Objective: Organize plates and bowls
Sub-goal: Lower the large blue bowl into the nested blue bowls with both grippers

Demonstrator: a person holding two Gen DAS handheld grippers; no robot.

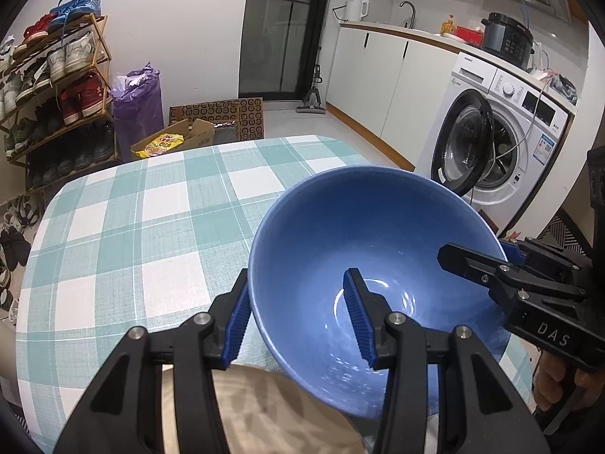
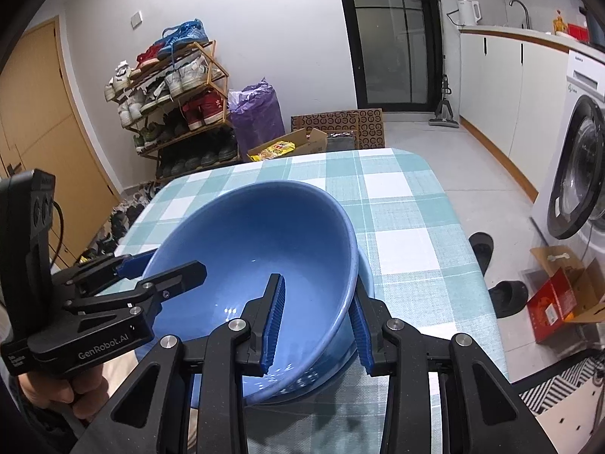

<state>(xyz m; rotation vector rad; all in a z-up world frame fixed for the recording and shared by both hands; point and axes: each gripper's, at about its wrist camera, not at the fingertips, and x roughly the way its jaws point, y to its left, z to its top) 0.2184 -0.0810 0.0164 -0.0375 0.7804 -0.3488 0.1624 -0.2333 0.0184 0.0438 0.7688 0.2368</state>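
The letters "DAS" are printed in white on the black body of the right hand-held gripper (image 1: 472, 261), as seen from the left wrist view. "GenRobot.AI" is printed in pale letters on the side of the left hand-held gripper (image 2: 166, 266) in the right wrist view, beside a small white label that is too small to be read. "Galanz" can just be made out on the top panel of the washing machine (image 1: 503, 121), while its blue sticker is not legible.
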